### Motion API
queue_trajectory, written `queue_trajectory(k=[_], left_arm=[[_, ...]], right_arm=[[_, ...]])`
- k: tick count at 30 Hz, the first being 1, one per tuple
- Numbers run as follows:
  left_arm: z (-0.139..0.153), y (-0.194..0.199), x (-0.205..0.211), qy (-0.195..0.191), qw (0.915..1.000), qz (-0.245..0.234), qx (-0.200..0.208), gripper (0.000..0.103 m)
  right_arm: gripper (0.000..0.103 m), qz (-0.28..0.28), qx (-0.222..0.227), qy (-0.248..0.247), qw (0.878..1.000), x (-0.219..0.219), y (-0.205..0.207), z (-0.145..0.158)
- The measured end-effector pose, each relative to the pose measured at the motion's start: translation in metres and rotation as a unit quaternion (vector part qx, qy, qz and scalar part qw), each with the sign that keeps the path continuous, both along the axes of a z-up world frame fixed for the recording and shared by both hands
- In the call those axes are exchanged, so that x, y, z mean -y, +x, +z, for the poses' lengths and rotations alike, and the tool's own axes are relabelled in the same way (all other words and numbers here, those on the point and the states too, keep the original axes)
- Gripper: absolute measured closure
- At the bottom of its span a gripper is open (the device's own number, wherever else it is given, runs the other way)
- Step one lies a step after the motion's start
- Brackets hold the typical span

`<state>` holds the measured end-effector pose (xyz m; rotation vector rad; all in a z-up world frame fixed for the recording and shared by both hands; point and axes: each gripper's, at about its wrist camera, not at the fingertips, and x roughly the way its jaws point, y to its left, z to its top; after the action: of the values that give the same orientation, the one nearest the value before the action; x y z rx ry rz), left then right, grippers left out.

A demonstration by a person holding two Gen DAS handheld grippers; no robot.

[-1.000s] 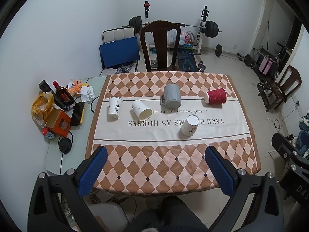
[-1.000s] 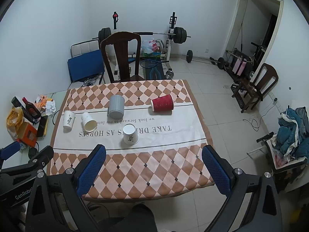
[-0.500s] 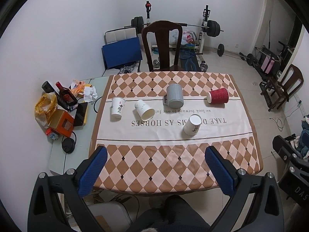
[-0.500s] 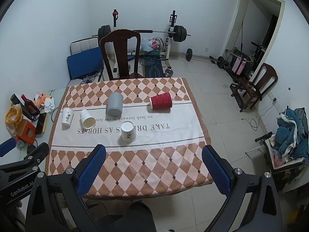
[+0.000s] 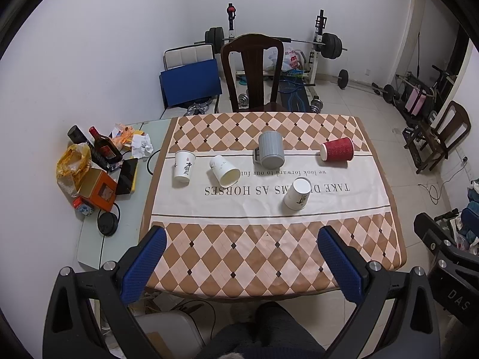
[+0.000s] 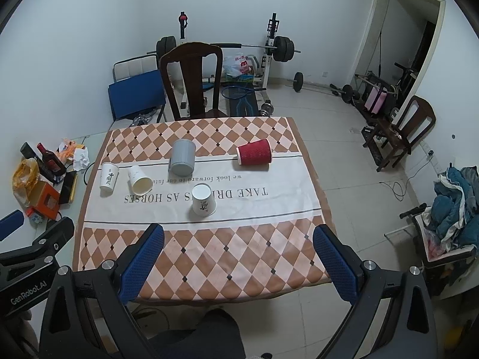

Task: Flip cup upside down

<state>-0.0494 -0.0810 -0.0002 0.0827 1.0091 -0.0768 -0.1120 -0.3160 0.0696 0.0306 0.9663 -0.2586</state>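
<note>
Five cups rest on the worktop (image 5: 269, 257). Three are white paper cups: one upright (image 5: 183, 168) at the left with its inside hidden, one on its side (image 5: 224, 171) with its open mouth showing nothing inside, and one inverted (image 5: 297, 194) near the centre. The grey mug (image 5: 271, 153) and the red cup (image 5: 337, 149) lie on their sides. The left gripper (image 5: 241, 261) and right gripper (image 6: 238, 258) hang above the near edge, fingers (image 5: 143, 264) spread wide, holding nothing.

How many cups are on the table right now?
5: white printed paper cup far left, plain white paper cup on its side beside it, grey ribbed mug centre, red ribbed paper cup lying right, white paper cup nearest.
</note>
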Motion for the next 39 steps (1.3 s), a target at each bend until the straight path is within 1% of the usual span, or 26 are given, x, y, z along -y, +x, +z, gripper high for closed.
queue_trajectory(k=[15,26,39], left_arm=[[0.0014,-0.0008,-0.0008,-0.001,1.0,0.001,-0.002,0.0],[0.003,-0.0033,-0.0014,-0.001,1.0,0.005,-0.002,0.0],[0.0025,-0.0041,-0.0016,-0.002,1.0,0.006,-0.003,0.0]], right_arm=[[0.002,0.003,-0.003,0.0,1.0,-0.0029,0.0059,-0.002],[0.002,0.005,-0.006,0.0,1.0,-0.0019,-0.0006,-0.0063],[0.002,0.005,-0.007,-0.002,1.0,-0.0037,0.0017,-0.0073]])
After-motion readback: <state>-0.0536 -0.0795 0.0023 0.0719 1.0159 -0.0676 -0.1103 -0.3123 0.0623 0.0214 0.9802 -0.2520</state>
